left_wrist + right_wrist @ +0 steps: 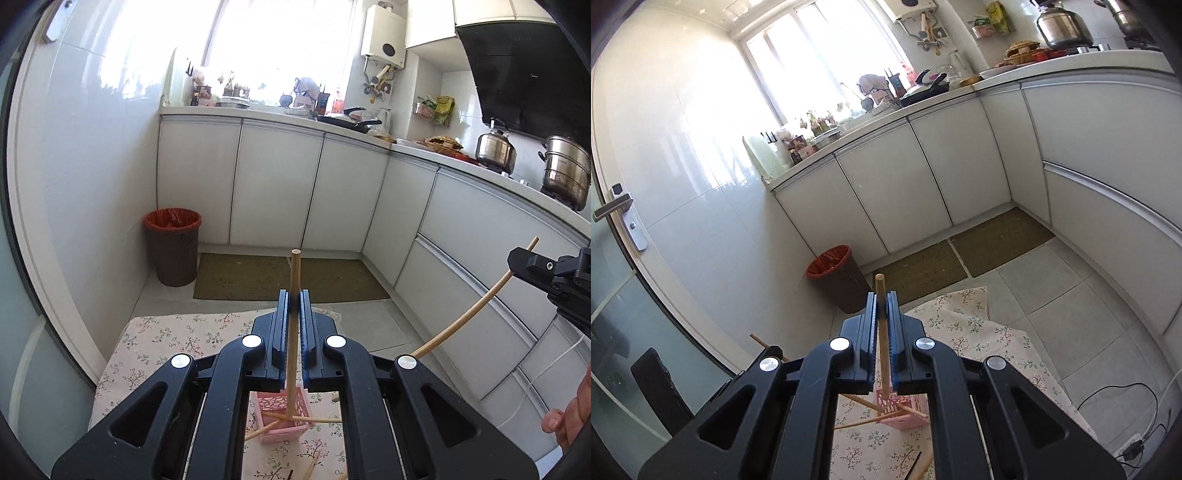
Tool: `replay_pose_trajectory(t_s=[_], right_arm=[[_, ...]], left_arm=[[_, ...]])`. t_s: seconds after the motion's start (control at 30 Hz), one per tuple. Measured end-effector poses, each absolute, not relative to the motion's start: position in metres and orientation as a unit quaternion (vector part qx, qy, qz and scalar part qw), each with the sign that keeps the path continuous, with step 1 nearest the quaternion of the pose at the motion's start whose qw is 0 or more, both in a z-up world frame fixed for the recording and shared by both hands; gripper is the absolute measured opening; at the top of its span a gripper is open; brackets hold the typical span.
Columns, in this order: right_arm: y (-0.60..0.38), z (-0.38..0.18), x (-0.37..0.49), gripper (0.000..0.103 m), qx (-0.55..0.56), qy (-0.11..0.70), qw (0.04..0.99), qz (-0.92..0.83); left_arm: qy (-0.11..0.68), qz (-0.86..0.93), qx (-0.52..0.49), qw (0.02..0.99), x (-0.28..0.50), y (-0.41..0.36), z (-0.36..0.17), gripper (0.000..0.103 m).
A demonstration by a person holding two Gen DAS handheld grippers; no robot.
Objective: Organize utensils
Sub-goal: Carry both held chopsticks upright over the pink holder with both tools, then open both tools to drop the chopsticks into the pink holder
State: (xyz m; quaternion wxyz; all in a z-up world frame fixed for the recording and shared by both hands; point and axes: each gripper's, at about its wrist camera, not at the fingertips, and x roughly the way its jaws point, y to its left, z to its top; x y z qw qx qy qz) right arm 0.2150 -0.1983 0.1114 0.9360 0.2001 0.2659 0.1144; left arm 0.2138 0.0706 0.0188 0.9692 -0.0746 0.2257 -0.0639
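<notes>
We held one pale wooden chopstick [294, 325] upright in our left gripper [294, 306] jaws, another [882, 332] in our right gripper [882, 314], both directly above the pink perforated plastic basket [280, 417].

A pink basket [282, 428] sits on a white floral-patterned cloth [155, 350] beside tan chopsticks [294, 332].

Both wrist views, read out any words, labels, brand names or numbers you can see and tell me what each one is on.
None can be read.
Water heater: round dial, markings too small to read.
Steamer pot: faint mark on its side, blurred.
Snack packets on the wall rack: print too small.
Bottles by the window: labels washed out.
</notes>
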Motion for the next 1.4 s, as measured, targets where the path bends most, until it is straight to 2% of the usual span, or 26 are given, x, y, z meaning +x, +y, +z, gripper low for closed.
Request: replay_pose_trajectory(t_s=[0.1,0.17,0.47,0.7,0.87,1.03,1.1,1.17,1.33,1.4], right_arm=[[-0.186,0.089,0.234,0.006,0.19,0.279,0.935,0.111],[-0.179,0.075,0.244,0.006,0.181,0.29,0.933,0.113],[-0.151,0.054,0.262,0.006,0.154,0.302,0.934,0.113],[-0.123,0.03,0.271,0.009,0.131,0.317,0.931,0.128],[-0.113,0.039,0.26,0.01,0.095,0.3,0.942,0.12],[-0.12,0.056,0.236,0.011,0.069,0.279,0.953,0.1],[-0.125,0.059,0.225,0.019,0.065,0.274,0.955,0.095],[-0.132,0.062,0.215,0.033,0.064,0.269,0.957,0.091],[-0.148,0.062,0.19,0.048,0.068,0.265,0.959,0.077],[-0.155,0.059,0.18,0.055,0.072,0.261,0.96,0.068]], left_arm=[[0.248,-0.07,-0.092,0.962,0.228,0.075,-0.008,0.008],[0.25,-0.066,-0.111,0.959,0.229,0.084,-0.016,0.017],[0.205,-0.047,-0.172,0.962,0.209,0.118,0.001,0.023],[0.221,-0.028,-0.169,0.96,0.213,0.125,-0.008,0.034],[0.218,0.015,-0.148,0.964,0.208,0.128,-0.007,0.038],[0.206,0.03,-0.147,0.967,0.194,0.128,0.005,0.05],[0.2,0.033,-0.142,0.969,0.186,0.124,0.011,0.057],[0.195,0.033,-0.136,0.971,0.178,0.118,0.016,0.062],[0.191,0.034,-0.12,0.974,0.161,0.104,0.02,0.077],[0.192,0.037,-0.112,0.974,0.156,0.097,0.02,0.078]])
